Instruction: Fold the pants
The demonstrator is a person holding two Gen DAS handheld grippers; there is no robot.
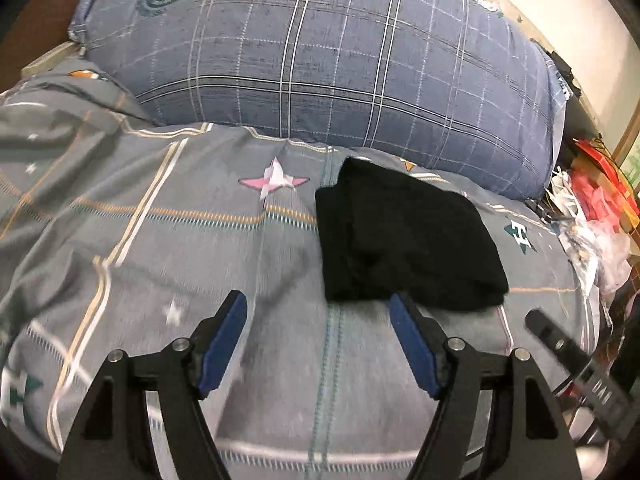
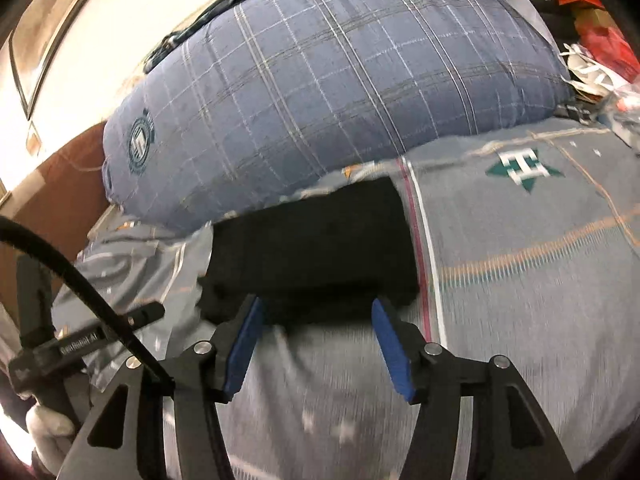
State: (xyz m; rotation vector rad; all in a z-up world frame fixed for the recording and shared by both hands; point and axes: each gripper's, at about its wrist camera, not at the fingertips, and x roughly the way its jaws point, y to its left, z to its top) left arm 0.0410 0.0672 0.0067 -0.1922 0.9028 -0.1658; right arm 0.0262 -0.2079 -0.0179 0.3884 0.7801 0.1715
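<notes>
1. Left wrist view: left claw (image 1: 318, 306) spread wide, holding nothing; blue pads (image 1: 224, 344) on black arms, hovering over the bed (image 1: 160, 240).
2. Black pants (image 1: 404, 240) lie folded into a compact, roughly rectangular bundle on the bed, ahead and to the right of the left claw. Its near edge sits just behind the right-hand pad tip; cannot tell if they touch. Fabric matte, soft, few visible creases.
3. Bed cover: grey cloth with cream, orange and teal stripes, a pink star (image 1: 276, 180), teal star emblems. Surface rumpled.
4. Big pillow (image 1: 340, 60) behind the pants: blue-grey plaid, plump, round crest print near one corner.
5. Right edge: a heap of red and white clutter (image 1: 592, 208), crinkly plastic and paper; contents unclear. Part of the right claw's body shows at lower right.
6. Right wrist view: right claw (image 2: 316, 306) also wide, holding nothing; blue pads (image 2: 390, 348). Pants (image 2: 312, 248) directly ahead, a dark slab between claw tips and pillow (image 2: 340, 72), far edge close against the pillow.
7. Lower left: white-gloved hand (image 2: 50, 428) gripping the other device; black cable (image 2: 80, 280) curves across.
</notes>
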